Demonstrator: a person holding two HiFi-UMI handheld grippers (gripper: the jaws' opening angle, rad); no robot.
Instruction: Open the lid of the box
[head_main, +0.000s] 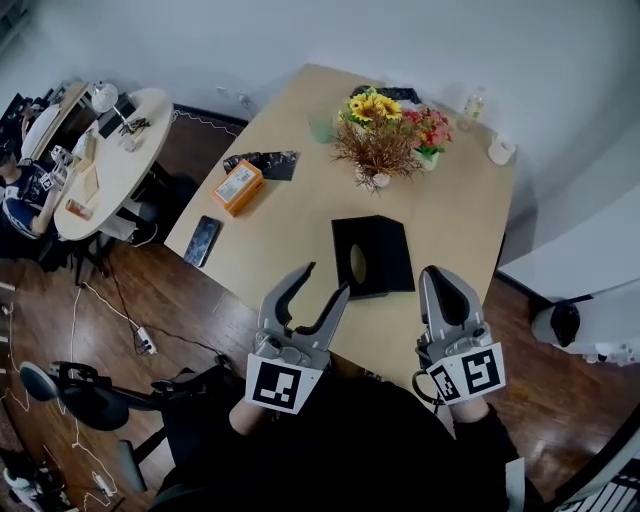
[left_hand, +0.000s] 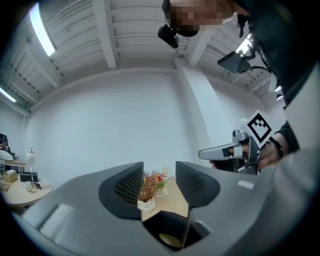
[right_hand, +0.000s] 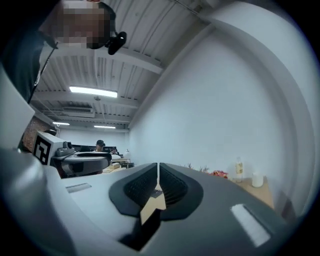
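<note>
A black box (head_main: 372, 255) with an oval hole in its lid lies near the front edge of the tan table (head_main: 290, 230). In the head view my left gripper (head_main: 327, 278) is held just left of the box's near corner, above the table edge, open with nothing between its jaws. In the left gripper view the box (left_hand: 165, 227) shows low between the spread jaws of that gripper (left_hand: 159, 182). My right gripper (head_main: 435, 272) hovers right of the box, apart from it. Its jaws meet in the right gripper view (right_hand: 157, 182), shut on nothing.
A vase of flowers (head_main: 380, 135) stands behind the box. An orange packet (head_main: 238, 186) and a phone (head_main: 202, 240) lie at the table's left. A white cup (head_main: 501, 150) and a bottle (head_main: 472, 105) sit at the far right. A round table (head_main: 110, 160) stands far left.
</note>
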